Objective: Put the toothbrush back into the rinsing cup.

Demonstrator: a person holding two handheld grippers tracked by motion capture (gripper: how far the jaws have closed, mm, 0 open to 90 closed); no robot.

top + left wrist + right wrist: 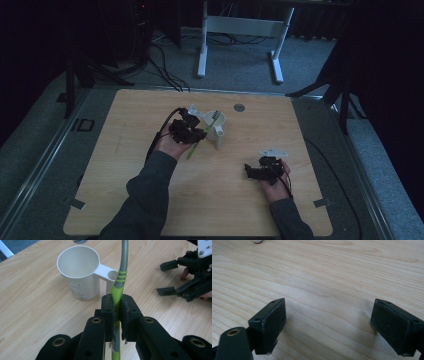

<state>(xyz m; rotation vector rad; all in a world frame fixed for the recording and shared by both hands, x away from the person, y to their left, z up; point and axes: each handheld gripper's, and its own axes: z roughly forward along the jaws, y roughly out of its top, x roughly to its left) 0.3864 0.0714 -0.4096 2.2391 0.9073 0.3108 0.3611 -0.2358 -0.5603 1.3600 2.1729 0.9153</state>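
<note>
Wooden table [150, 210] lies mostly bare around both hands. White cup [80, 277] stands mid-table, just beyond the left gripper [116, 307], clamped on a green toothbrush [117, 288]. Right gripper [328, 325] gapes above bare wood, well apart.

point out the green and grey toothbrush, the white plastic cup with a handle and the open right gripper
green and grey toothbrush [121, 277], left gripper view, on its handle
white plastic cup with a handle [82, 286], left gripper view, on its outer wall
right gripper [248, 170], high view, between its fingertips
</note>
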